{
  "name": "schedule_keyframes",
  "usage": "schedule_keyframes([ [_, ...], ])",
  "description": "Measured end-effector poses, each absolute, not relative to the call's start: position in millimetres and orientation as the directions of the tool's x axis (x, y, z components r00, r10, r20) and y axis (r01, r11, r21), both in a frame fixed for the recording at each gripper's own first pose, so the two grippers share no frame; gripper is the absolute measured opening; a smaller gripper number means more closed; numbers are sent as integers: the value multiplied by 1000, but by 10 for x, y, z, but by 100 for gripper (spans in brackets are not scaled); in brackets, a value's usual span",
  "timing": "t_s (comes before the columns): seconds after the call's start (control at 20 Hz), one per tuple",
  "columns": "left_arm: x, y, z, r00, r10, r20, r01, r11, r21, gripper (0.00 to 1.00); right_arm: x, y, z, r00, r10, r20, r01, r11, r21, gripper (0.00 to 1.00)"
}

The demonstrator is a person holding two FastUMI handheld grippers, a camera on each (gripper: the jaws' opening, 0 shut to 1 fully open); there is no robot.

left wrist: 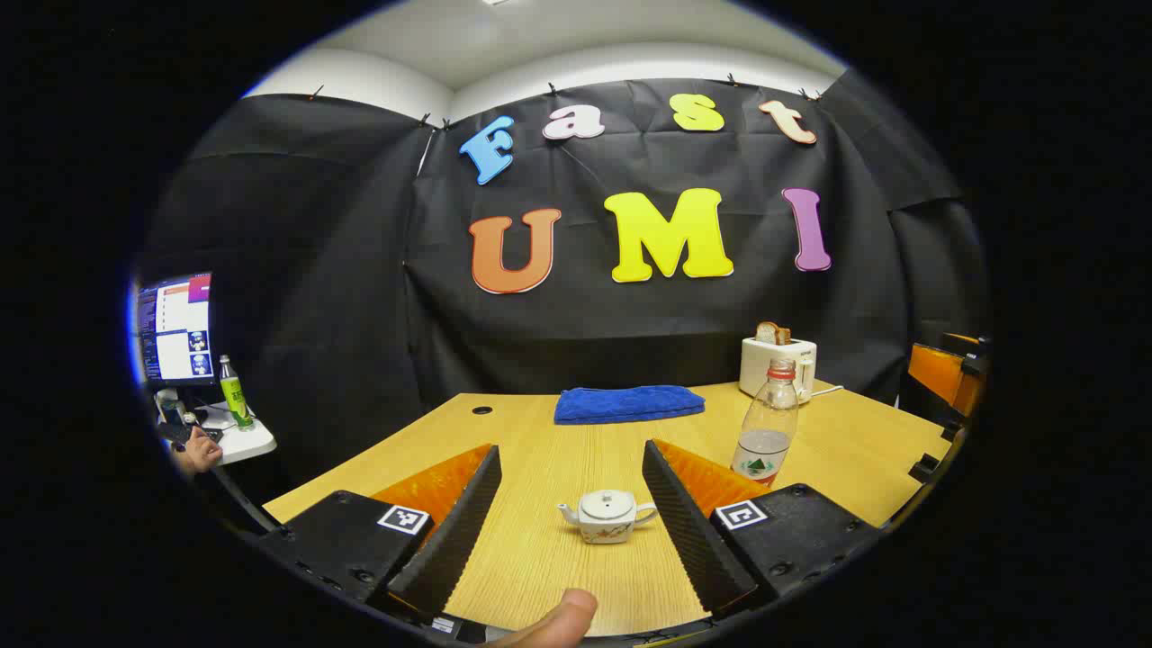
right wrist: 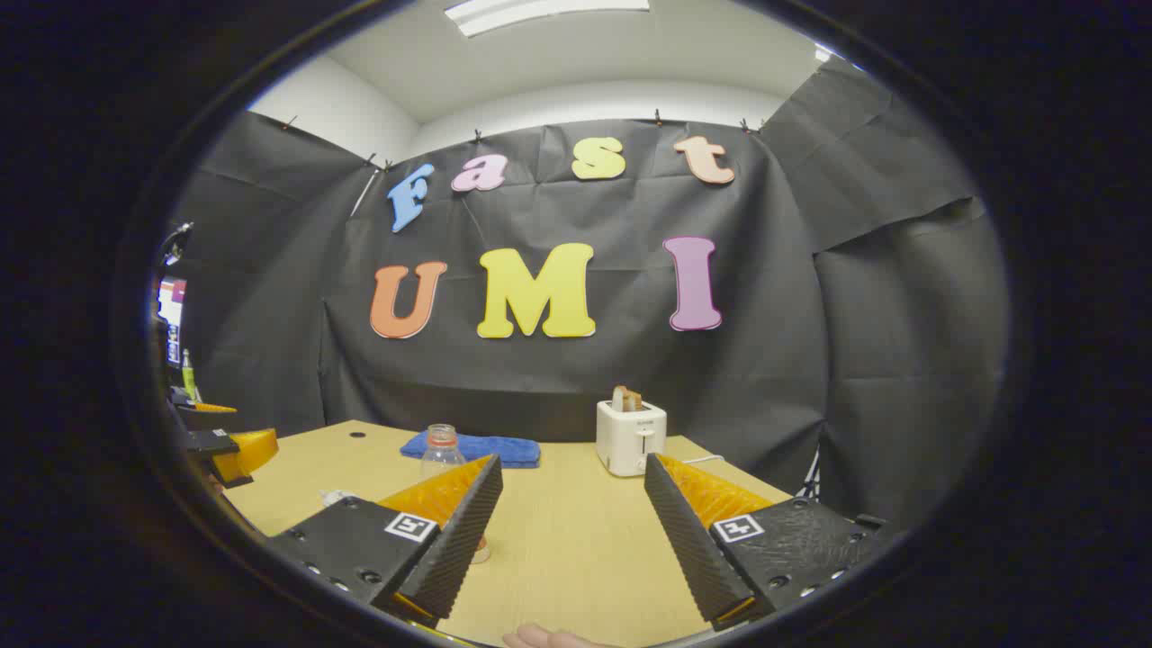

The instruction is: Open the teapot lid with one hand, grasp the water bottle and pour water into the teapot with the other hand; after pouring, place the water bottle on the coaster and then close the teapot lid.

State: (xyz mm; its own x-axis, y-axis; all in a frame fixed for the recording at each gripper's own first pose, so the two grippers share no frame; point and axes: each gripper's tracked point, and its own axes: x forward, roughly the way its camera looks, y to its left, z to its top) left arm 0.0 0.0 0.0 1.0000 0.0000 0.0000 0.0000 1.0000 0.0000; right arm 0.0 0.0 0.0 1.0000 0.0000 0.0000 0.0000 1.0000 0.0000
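Note:
A small white teapot (left wrist: pixel 607 516) with its lid on stands on the wooden table (left wrist: pixel 549 468), between and just beyond my left gripper's (left wrist: pixel 571 448) open fingers. A clear water bottle (left wrist: pixel 767 423), partly filled, stands upright to the teapot's right, behind the right finger. In the right gripper view the bottle's neck (right wrist: pixel 441 445) rises behind the left finger of my open right gripper (right wrist: pixel 571 462), which holds nothing. A bit of the white teapot (right wrist: pixel 335 495) shows at the left there. Under the bottle lies a brownish patch that I cannot identify.
A folded blue towel (left wrist: pixel 628 403) and a white toaster (left wrist: pixel 778 364) with bread stand at the back of the table. The other gripper (left wrist: pixel 945 378) hovers at the right edge. A monitor (left wrist: pixel 175 328), a green bottle (left wrist: pixel 236 391) and a person's hand (left wrist: pixel 198 450) are off to the left.

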Motion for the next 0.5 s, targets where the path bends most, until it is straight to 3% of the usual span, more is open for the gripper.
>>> schedule_keyframes([
  [0.5,95,9,-115,999,10,-30,-10,1000,-16,100,40,-97,-83,1000,-12,-25,12,1000,0,95],
])
